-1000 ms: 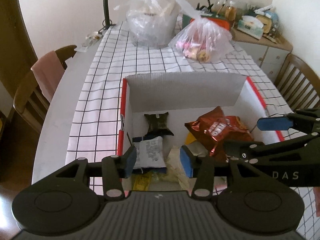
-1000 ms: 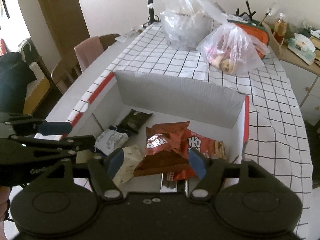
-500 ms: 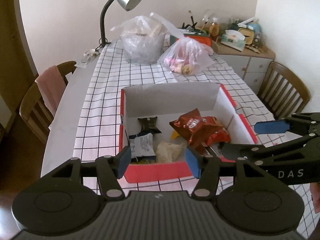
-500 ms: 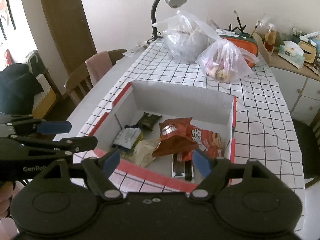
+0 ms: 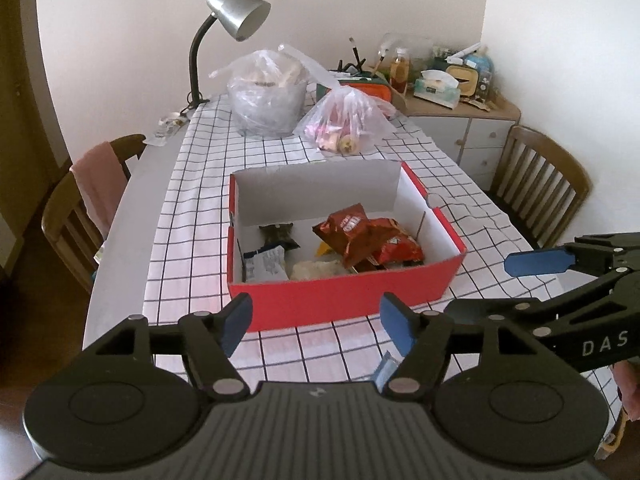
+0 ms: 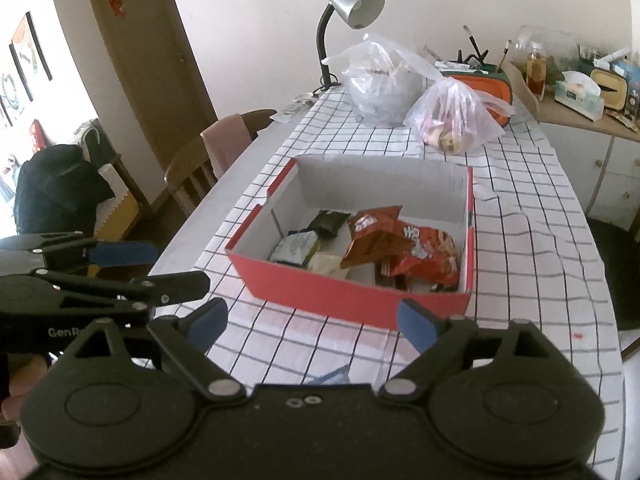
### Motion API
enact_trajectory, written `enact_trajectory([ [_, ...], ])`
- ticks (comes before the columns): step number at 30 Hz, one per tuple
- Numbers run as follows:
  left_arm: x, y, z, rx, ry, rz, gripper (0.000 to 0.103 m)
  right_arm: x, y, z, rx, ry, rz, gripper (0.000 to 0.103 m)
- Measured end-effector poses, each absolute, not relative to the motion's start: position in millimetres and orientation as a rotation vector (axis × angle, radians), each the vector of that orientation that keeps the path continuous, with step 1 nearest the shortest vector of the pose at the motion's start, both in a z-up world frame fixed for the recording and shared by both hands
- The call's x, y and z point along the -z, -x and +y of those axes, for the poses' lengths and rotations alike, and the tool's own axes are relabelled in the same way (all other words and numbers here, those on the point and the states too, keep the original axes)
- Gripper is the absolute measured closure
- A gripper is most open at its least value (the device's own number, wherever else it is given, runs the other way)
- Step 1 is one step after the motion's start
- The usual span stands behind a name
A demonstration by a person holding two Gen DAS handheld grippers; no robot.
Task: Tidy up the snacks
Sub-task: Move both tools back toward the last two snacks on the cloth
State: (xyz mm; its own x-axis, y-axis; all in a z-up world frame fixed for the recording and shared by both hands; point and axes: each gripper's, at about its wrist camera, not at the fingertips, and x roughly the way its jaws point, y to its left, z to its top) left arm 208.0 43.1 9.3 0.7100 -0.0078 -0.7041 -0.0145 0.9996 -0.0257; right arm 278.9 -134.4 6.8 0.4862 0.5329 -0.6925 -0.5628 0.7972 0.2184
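Note:
A red box [image 5: 340,304] with white inside walls stands on the checked tablecloth and also shows in the right wrist view [image 6: 352,296]. It holds red chip bags [image 5: 368,240] [image 6: 404,244], a dark green packet [image 5: 278,234] [image 6: 328,222], a white and blue packet [image 5: 266,266] [image 6: 296,248] and a pale packet [image 5: 316,270]. My left gripper [image 5: 316,324] is open and empty, in front of the box's near wall. My right gripper [image 6: 312,322] is open and empty, also short of the box. A small blue packet [image 5: 384,370] [image 6: 332,376] lies on the cloth just under the grippers.
Two clear plastic bags [image 5: 266,96] [image 5: 346,124] and a desk lamp [image 5: 232,28] stand at the table's far end. Wooden chairs stand on the left [image 5: 80,208] and right [image 5: 540,192]. A cluttered sideboard [image 5: 448,104] is at the back right.
Both grippers have pulled back and up from over the box to in front of its near wall. They stayed open and empty. The blue packet on the cloth has come into view.

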Motion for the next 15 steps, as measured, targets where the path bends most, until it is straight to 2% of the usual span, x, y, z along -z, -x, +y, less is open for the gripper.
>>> enact_trajectory([
  [6,1,-190,37,-0.009,0.025,0.796,0.032,-1,-259,-144,-0.671,0.035,0.835,0.009],
  [8,7,-186,37,-0.016,0.036,0.807,0.031,2,-254,-147,-0.683,0.035,0.828,0.001],
  [15,35,-178,35,-0.013,0.061,0.877,0.03,23,-245,-154,-0.687,0.025,0.859,0.0],
])
